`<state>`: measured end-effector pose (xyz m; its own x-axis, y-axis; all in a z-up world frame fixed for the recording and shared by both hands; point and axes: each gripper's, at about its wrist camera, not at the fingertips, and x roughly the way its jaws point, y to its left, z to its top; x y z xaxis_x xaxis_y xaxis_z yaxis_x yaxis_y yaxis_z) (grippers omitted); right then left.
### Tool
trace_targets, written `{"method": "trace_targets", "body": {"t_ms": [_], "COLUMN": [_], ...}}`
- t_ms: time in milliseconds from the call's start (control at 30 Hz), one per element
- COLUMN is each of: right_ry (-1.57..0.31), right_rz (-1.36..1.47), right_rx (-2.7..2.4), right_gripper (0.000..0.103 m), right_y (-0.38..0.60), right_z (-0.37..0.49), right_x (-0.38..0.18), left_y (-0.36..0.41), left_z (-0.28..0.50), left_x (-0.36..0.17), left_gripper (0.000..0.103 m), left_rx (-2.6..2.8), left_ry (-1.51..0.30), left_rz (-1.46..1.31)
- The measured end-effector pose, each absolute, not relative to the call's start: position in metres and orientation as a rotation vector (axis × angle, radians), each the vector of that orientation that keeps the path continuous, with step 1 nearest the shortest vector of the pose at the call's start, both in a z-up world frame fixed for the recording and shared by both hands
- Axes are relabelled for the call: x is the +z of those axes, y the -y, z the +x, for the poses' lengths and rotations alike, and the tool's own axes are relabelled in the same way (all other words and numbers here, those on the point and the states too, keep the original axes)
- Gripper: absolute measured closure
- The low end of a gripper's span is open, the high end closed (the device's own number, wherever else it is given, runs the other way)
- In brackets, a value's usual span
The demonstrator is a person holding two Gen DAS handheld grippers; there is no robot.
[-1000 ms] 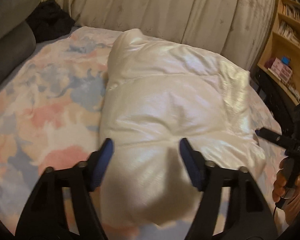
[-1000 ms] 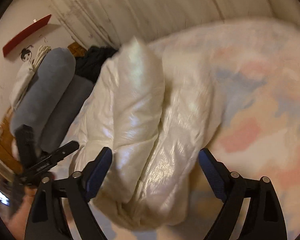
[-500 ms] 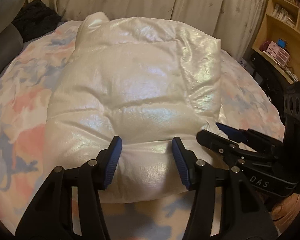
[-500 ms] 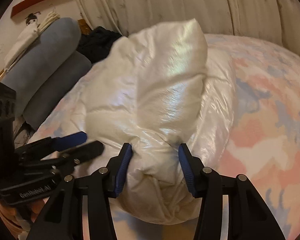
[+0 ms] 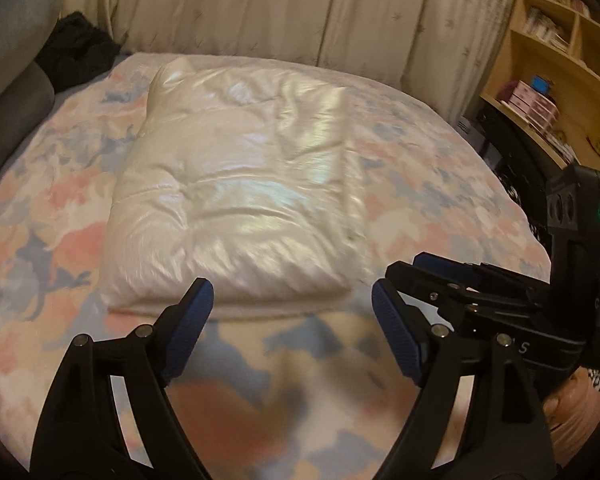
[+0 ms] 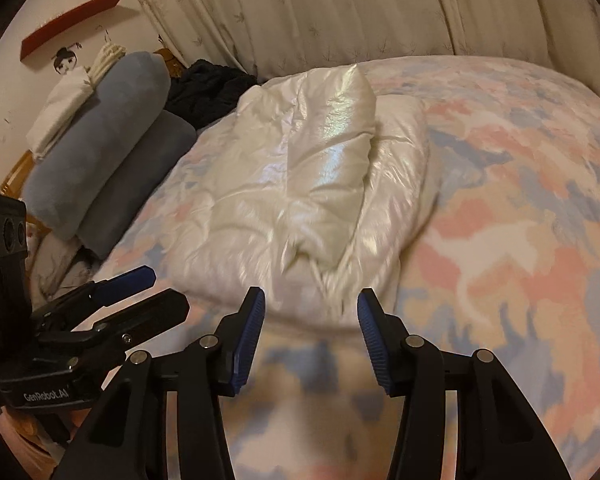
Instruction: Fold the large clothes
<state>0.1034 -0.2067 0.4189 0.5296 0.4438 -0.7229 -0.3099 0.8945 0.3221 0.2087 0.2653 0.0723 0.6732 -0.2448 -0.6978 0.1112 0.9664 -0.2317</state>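
A: Jacket (image 5: 236,196) status?
B: Folded, flat mid-bed (image 5: 420,184). Released since half a second ago.
A: Tongs?
B: Left tongs (image 5: 292,334) just opened wide, empty. Right tongs (image 6: 310,338) half open, empty, clear of the jacket. Fold judged done.

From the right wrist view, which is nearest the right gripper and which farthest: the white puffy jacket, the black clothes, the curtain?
1. White puffy jacket, just ahead on the bed.
2. Black clothes, back left, beside the grey bolsters.
3. Curtain, along the back.
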Motion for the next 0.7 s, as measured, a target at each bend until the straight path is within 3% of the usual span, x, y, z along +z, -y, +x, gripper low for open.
{"method": "trace_targets", "body": {"t_ms": [133,200,500,700], "right_ry": [-0.903,-0.902,-0.892,-0.881], "right_rz": [0.162,0.163,0.142,0.145], "right_rx": [0.432,0.421,0.333,0.269], "right_gripper": [0.049,0.043,0.031,0.025], "right_y": [0.218,0.229,0.289,0.321], "right_z": [0.063,0.040,-0.091,-0.160], "right_x": [0.427,0.439,0.466,0.460], "left_y": [-0.241,-0.229,-0.181,-0.149], "left_z": [0.161,0.139,0.032,-0.026], "left_x": [0.094,0.101,0.119,0.116], "left_gripper": [0.023,0.023,0.019,0.005], "left_rx": [-0.202,-0.198,-0.136,-0.057], "left_ry": [-0.793,-0.791,-0.772,-0.783], "left_rz": [-0.159,-0.143,-0.113,-0.083]}}
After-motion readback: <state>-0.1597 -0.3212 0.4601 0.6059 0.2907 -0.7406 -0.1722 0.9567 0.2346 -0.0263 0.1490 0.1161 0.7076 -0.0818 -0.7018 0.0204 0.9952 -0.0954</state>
